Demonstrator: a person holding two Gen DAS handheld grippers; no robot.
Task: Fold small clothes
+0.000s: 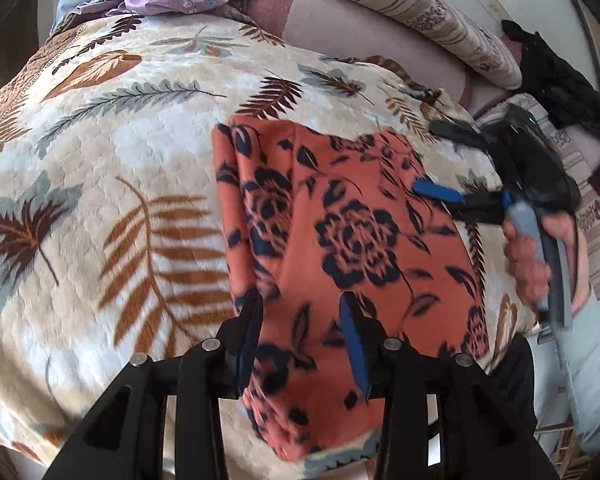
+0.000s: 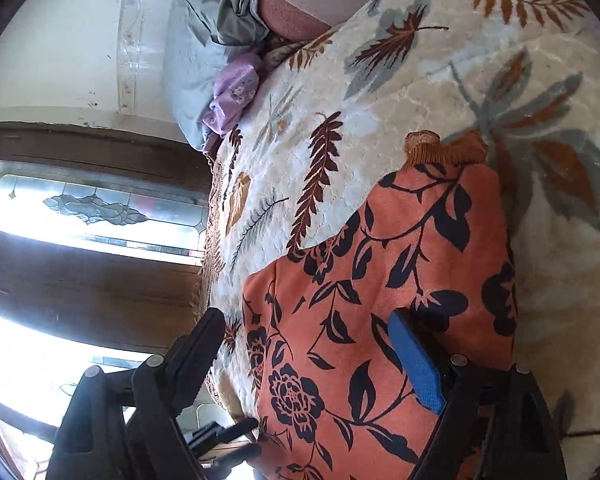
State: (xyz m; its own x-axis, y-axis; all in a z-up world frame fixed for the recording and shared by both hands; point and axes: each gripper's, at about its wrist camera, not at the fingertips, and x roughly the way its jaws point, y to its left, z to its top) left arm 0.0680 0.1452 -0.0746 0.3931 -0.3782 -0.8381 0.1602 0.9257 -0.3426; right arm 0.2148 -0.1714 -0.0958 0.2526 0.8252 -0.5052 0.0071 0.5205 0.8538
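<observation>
Both tongs gape empty over the orange floral garment (image 1: 340, 220): left gripper (image 1: 300, 320) at six o'clock, right gripper (image 1: 432, 160) at three; pinch edges squarely.

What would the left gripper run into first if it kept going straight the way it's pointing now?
Most likely the orange floral garment. The left gripper points down at it with open jaws, the cloth lying directly beyond the fingertips on the leaf-print blanket. How much gap remains is unclear.

Both wrist views close above, sharing orange floral garment (image 1: 340, 232); right view rolled sideways
</observation>
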